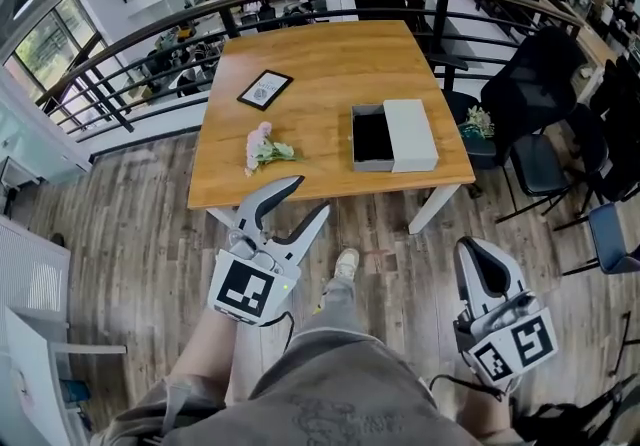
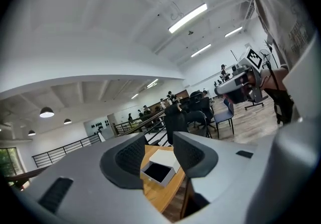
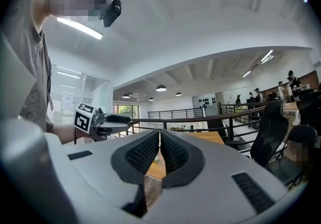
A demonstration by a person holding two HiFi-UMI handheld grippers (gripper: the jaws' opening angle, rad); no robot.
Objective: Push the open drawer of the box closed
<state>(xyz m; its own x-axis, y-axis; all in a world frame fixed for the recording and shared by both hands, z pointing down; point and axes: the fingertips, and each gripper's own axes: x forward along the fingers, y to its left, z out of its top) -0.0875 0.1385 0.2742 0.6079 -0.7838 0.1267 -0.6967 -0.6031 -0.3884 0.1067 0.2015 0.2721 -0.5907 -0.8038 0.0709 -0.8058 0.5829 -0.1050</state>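
Observation:
A white box (image 1: pixel 412 133) lies on the wooden table (image 1: pixel 320 64), right of centre. Its drawer (image 1: pixel 371 138) is pulled out to the left and shows a dark inside. My left gripper (image 1: pixel 306 197) hovers below the table's near edge, open, with nothing between its fingers. Between its jaws in the left gripper view (image 2: pixel 159 146) I see the box (image 2: pixel 161 166) far off on the table corner. My right gripper (image 1: pixel 473 249) hangs low at the right over the floor, away from the table. Its pads (image 3: pixel 173 153) meet at the tips, shut and holding nothing.
A small bunch of flowers (image 1: pixel 262 147) lies near the table's front left. A dark framed card (image 1: pixel 265 89) sits behind it. A curved black railing (image 1: pixel 300 4) runs behind the table. Dark chairs (image 1: pixel 535 114) stand to the right. The person's shoe (image 1: pixel 346 264) rests on the plank floor.

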